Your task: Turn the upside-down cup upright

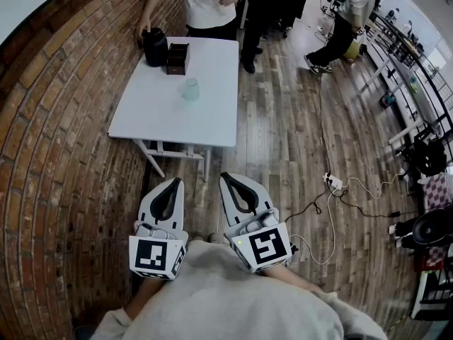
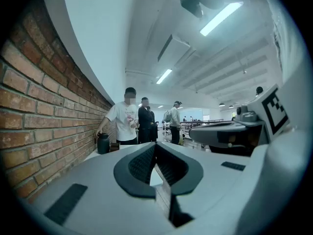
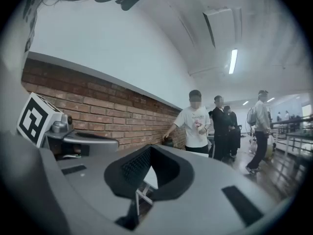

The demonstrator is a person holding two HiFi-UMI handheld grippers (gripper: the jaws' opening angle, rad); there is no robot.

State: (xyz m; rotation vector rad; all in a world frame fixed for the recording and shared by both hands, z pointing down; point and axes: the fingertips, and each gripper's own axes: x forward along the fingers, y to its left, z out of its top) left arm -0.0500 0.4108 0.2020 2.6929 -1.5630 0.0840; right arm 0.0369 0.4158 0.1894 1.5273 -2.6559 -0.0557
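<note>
Well ahead, white tabletop point(image 1: 170, 115). Nearer, left tool point(image 1: 175, 183) and right tool point(image 1: 226, 178), both pressed together on nothing. At tabletop's far end, dark jug point(image 1: 155, 47) and box point(image 1: 177, 57); near its middle, small translucent cup point(image 1: 190, 89): probably light, stiff, slick, maybe breakable; best pinched across side wall.

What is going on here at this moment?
A person holds the left gripper and the right gripper, both with fingers shut and empty, some way back from a white table. The pale green cup on it is untouched. At the far end, another person's hand is at a dark jug beside a brown box.
</note>
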